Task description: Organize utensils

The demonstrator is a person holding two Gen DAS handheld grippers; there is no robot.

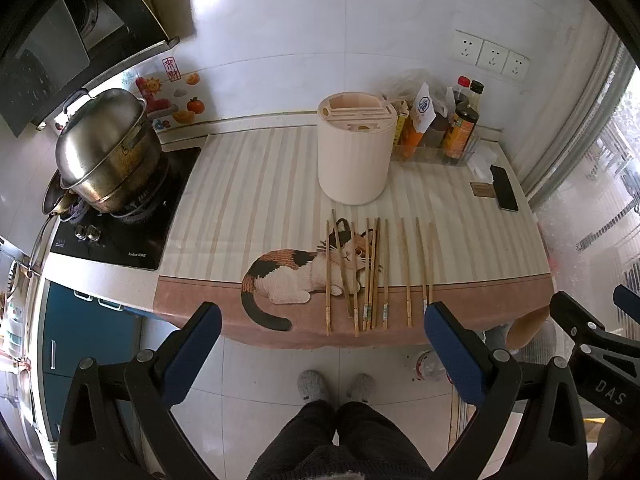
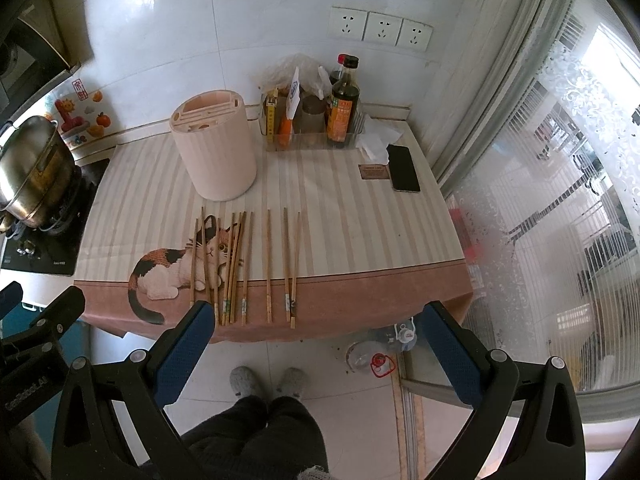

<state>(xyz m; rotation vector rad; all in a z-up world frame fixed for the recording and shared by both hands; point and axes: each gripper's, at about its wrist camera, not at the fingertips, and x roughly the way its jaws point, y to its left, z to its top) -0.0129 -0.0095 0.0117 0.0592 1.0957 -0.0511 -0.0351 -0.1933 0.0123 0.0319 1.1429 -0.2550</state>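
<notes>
Left claw (image 1: 322,326), "DAS" right claw (image 1: 592,332).

— Seeing white tiled wall (image 2: 248,8) far, three sockets (image 2: 380,29) mounted on it.
— Daylight pouring through frosted window (image 2: 560,208) right; pale floor tiles (image 1: 248,372) lying near, blue cabinet (image 1: 80,332) left.

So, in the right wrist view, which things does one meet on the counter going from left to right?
Steel pot on the stove → cream utensil holder → loose chopsticks on the cat-print mat → dark sauce bottle → black phone.
</notes>
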